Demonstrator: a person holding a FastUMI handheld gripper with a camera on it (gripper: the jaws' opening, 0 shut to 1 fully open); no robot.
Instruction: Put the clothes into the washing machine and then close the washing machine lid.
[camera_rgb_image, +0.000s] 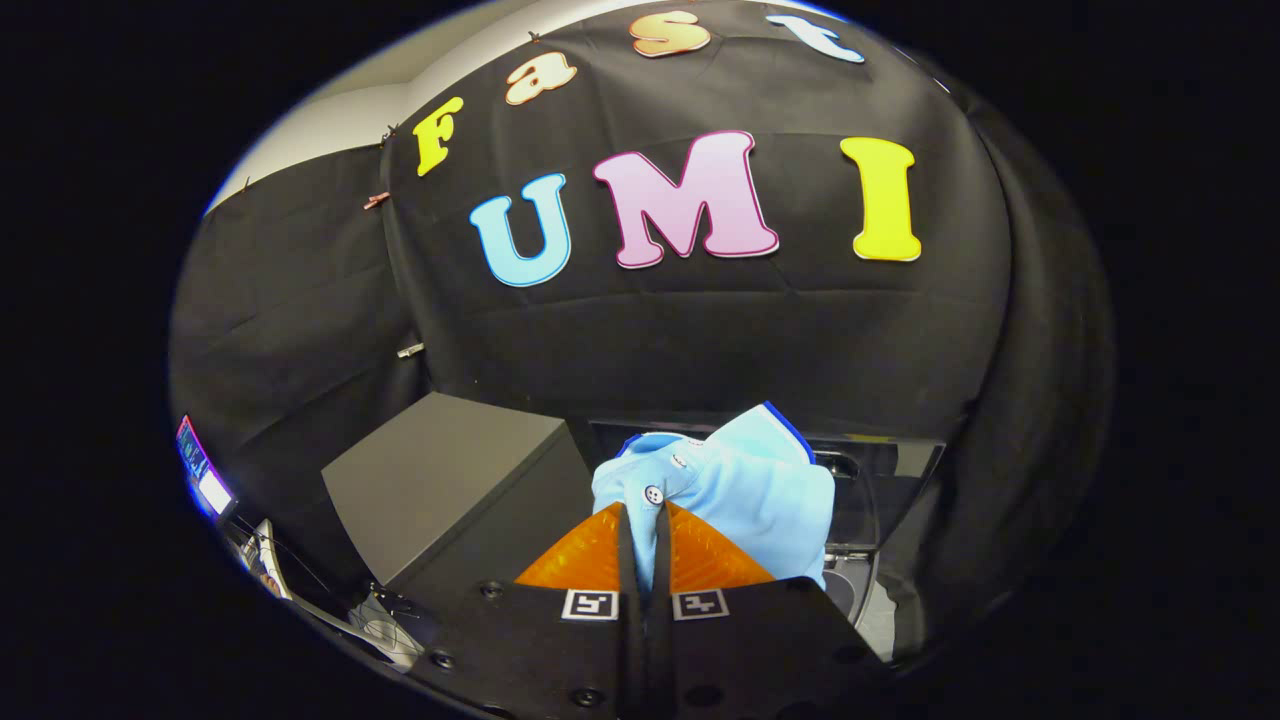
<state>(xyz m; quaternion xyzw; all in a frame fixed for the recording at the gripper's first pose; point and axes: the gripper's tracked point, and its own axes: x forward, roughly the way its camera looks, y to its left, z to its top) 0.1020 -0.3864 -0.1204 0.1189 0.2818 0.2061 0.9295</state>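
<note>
Shirt (740, 480), soft, in hand-held gripper (643, 520)

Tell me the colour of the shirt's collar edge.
Dark blue trim on the light blue shirt, seen in the gripper view; gripper pinches it.

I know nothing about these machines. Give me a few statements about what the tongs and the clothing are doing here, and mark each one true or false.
1. The tongs are closed on a light blue garment. True.
2. The garment is red with stripes. False: it is light blue with a darker blue trim and a white button.
3. The garment bunches up just ahead of the orange fingers. True.
4. The tongs stand wide open with nothing in them. False: the fingers sit close together with cloth pinched between them.
5. A dark grey box stands beside the garment. True.
6. The garment lies flat on top of that box. False: it is held up at the fingers, apart from the box.
</note>
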